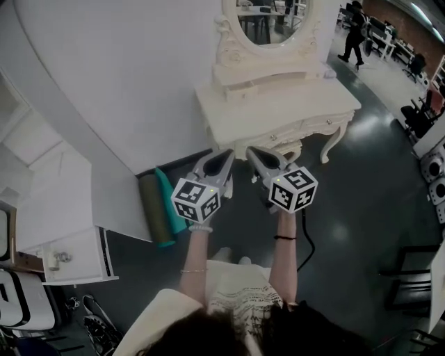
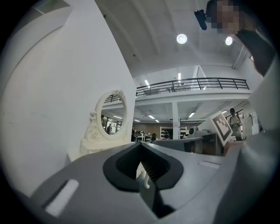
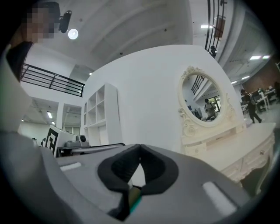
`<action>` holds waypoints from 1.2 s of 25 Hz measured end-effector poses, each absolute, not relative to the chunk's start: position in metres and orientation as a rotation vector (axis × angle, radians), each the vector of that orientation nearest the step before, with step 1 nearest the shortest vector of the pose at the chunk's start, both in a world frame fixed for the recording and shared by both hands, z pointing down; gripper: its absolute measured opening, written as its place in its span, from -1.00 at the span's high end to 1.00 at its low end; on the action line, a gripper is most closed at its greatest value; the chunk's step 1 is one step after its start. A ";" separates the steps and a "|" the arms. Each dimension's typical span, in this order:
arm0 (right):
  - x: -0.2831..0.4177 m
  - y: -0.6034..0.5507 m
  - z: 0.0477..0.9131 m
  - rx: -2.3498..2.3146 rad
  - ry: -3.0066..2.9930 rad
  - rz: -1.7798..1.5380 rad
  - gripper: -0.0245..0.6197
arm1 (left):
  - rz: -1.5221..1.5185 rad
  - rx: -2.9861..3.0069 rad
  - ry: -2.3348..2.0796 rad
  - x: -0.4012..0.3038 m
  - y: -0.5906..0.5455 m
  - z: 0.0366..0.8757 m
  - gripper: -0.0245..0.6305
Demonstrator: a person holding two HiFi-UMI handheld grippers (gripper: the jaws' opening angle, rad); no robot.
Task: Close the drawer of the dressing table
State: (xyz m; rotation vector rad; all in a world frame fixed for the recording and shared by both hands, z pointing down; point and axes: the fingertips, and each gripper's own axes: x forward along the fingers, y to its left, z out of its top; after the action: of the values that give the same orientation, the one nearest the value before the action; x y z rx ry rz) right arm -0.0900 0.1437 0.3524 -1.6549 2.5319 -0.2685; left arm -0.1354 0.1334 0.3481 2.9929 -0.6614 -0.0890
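The cream dressing table with its oval mirror stands against the white wall, just ahead of me. Its drawer fronts with small knobs face me; I cannot tell how far any drawer stands out. My left gripper and right gripper are held level side by side in front of the table, short of it and touching nothing. Both are shut and hold nothing. The left gripper view has the left gripper with the mirror beyond. The right gripper has the table to its right.
Two rolled mats, olive and teal, lean against the wall on the floor at my left. A white shelf unit with an open drawer stands further left. A person walks in the background. Dark chairs stand at the right.
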 end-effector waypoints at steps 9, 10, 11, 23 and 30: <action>-0.085 0.154 0.374 -1.638 2.517 -0.357 0.91 | -0.022 2.941 -0.674 -0.128 0.145 0.371 0.91; -0.083 0.153 0.374 -1.647 2.514 -0.358 0.91 | -0.018 2.937 -0.675 -0.127 0.145 0.372 0.91; -0.080 0.152 0.375 -1.660 2.512 -0.356 0.91 | -0.014 2.934 -0.676 -0.125 0.144 0.372 0.91; -0.055 0.121 0.387 -1.647 2.503 -0.398 0.91 | -0.017 2.909 -0.650 -0.093 0.112 0.383 0.91; -0.029 0.090 0.387 -1.673 2.495 -0.403 0.91 | -0.024 2.910 -0.623 -0.067 0.078 0.381 0.91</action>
State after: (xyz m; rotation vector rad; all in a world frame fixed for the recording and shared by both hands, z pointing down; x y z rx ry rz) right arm -0.0288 0.0901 0.3866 -1.6730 2.4947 -0.4034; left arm -0.0668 0.0783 0.3810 2.9100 -0.6233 -0.0242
